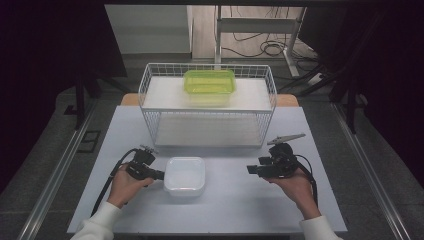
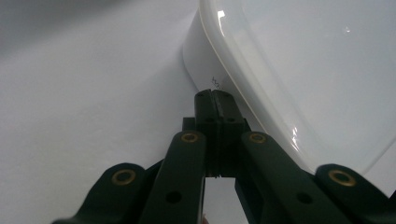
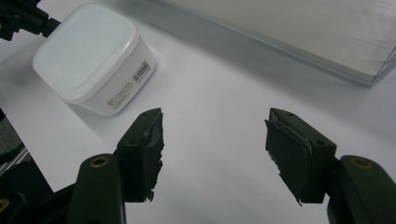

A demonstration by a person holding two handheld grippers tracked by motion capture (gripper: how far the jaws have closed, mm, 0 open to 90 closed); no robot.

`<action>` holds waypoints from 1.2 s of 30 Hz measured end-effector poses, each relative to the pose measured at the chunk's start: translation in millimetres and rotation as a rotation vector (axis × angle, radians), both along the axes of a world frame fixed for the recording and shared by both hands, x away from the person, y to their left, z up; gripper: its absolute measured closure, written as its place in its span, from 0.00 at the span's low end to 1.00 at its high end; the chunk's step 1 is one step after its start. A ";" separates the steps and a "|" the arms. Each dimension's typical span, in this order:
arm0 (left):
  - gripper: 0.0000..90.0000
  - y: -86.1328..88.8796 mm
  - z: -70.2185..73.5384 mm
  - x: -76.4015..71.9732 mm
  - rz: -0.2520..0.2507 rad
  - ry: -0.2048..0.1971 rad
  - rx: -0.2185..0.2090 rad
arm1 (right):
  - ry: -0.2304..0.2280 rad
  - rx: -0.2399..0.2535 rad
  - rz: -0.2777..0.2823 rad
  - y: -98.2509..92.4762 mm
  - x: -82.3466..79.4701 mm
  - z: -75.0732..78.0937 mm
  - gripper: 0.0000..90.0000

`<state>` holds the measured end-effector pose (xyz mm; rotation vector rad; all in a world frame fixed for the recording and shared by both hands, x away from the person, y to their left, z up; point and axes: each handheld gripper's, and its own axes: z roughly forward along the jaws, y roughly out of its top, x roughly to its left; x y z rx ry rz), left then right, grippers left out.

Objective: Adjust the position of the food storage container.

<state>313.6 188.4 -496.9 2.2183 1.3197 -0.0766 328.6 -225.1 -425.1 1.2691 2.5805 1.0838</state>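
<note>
On the table (image 1: 235, 200), near its front edge: a white lidded container (image 1: 184, 175) stands upright between the two hands, with bare surface all around it, so either side can get at it.
Left gripper (image 1: 161, 175): its jaws are pressed together with nothing between them; the closed tip rests against the container's left wall just under the lid rim (image 2: 219, 70), which reads as a nudge or a steadying push, not a grasp.
Right gripper (image 1: 250, 170): jaws spread wide and empty, pointing toward the container but well apart from it; probably held ready to close on the container's free side.
Container in the right gripper view (image 3: 91, 58): lid seated flat, barcode label (image 3: 140, 71) facing this gripper.
Wire basket (image 1: 207, 107): stands behind the container, across the table's far half.
Green container (image 1: 209, 86): rests on the basket's upper shelf, well apart from both grippers; possibly the place meant for the white one too.
</note>
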 end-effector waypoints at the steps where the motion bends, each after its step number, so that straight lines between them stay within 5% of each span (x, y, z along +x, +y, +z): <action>1: 1.00 -1.6 0.3 0.6 -0.002 -0.002 0.005 | 0.000 0.000 0.000 -0.2 0.1 0.1 0.41; 21: 1.00 -52.2 0.3 3.5 -0.085 -0.012 0.016 | 0.001 -0.001 -0.001 -0.9 0.1 -0.2 0.41; 36: 1.00 -53.3 2.9 0.5 -0.085 -0.022 0.005 | 0.000 -0.003 -0.007 -1.6 -0.4 -0.5 0.41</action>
